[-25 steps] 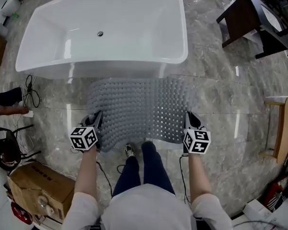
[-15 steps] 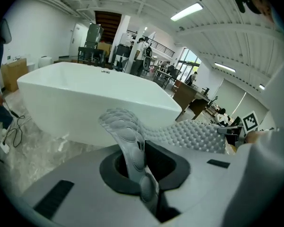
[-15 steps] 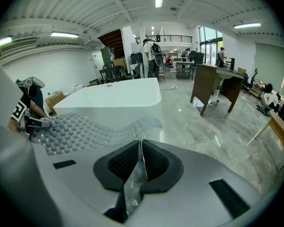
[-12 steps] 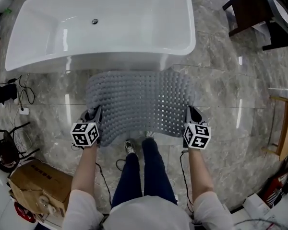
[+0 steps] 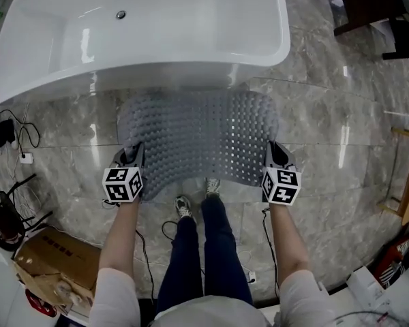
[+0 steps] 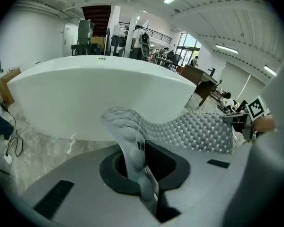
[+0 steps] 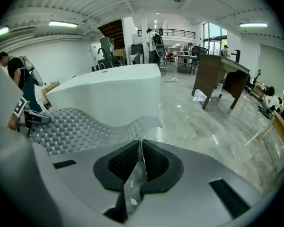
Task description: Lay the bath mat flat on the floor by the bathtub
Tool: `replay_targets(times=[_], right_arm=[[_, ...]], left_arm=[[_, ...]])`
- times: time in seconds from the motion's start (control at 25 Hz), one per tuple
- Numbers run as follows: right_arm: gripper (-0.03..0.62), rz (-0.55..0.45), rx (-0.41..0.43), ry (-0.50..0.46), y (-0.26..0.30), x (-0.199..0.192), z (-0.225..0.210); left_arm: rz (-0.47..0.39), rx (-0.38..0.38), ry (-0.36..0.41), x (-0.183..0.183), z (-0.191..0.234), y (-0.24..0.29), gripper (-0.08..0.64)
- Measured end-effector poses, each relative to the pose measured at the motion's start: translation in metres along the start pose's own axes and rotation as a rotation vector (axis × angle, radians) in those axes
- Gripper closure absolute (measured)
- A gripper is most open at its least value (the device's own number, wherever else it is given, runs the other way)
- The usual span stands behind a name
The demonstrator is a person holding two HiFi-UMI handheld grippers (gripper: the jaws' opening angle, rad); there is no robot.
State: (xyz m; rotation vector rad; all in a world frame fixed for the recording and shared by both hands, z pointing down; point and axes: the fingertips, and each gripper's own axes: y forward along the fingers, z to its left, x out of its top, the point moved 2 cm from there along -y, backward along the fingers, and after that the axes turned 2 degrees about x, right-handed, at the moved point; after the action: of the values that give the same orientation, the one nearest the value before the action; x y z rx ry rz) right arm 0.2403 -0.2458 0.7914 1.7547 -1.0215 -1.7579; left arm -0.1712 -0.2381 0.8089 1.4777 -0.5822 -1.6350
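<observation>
My left gripper (image 6: 141, 167) is pinched tight on the near left corner of the bath mat (image 5: 198, 136), and the knobbly grey sheet stands up between the pads. My right gripper (image 7: 136, 170) is closed just as narrowly on the near right corner, where only a thin edge shows in the jaws. Between my two hands the mat sags and ripples, not yet flat.

Compared with a second ago, both grippers have sunk lower with the mat, and its jaws' hold on the corners has not changed. The bathtub (image 5: 143, 39) now fills more of the top of the head view. The mat's far edge lies close along the tub's outer wall; I cannot tell whether it touches.

My shoes (image 5: 211, 185) stand just under the mat's near edge. The marble floor (image 5: 334, 128) is open to my right. Cables (image 5: 22, 136) and a cardboard box (image 5: 54, 256) lie to my left, apart from the mat.
</observation>
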Motion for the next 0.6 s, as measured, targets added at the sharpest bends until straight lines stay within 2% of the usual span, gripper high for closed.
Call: replay_targets(times=[0.4,0.6], right_arm=[[0.551,0.059,-0.009,-0.017,0.084,-0.048,-0.015],[0.549,0.116,-0.02,-0.088,0.124,-0.078,-0.019]], left_arm=[[0.041,0.039,0.046,-0.034,0.029,0.085,0.515],[0.078,0.061,0.055,-0.062,0.038,0.122,0.515]])
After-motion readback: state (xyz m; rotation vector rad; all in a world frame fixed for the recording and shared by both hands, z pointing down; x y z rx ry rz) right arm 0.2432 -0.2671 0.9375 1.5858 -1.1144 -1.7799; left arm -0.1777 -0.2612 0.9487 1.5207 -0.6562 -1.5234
